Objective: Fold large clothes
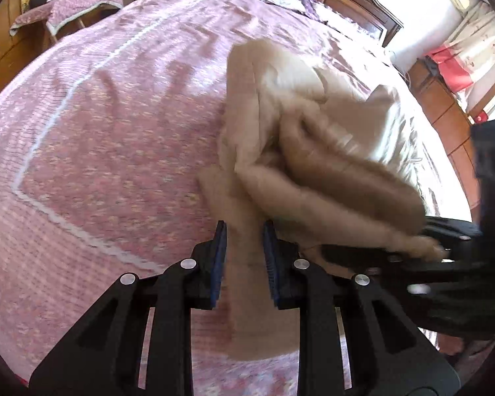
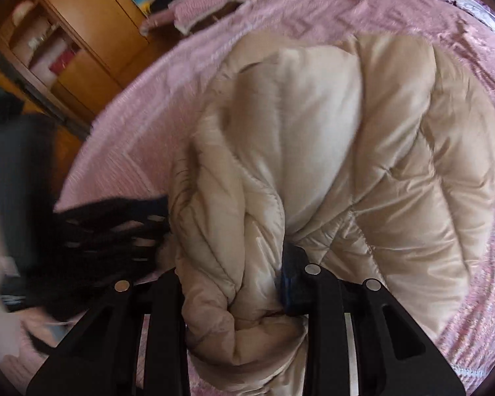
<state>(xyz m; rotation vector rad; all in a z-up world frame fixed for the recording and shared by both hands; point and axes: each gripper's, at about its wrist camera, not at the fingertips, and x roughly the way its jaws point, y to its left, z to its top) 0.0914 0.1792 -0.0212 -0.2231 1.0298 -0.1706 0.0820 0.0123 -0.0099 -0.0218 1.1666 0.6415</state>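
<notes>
Bed (image 1: 99, 125) with pink cover: left wrist view shows a wide bare stretch to its far-left edge and the headboard end; right wrist view shows the wardrobe (image 2: 82, 26) beyond that edge. Beige puffy coat (image 2: 363, 165) bunched near the bed's near-right edge. Right gripper (image 2: 247, 283) clamped on a thick coat fold. Left gripper (image 1: 244, 241) nearly closed, pinching a thin coat strip.
</notes>
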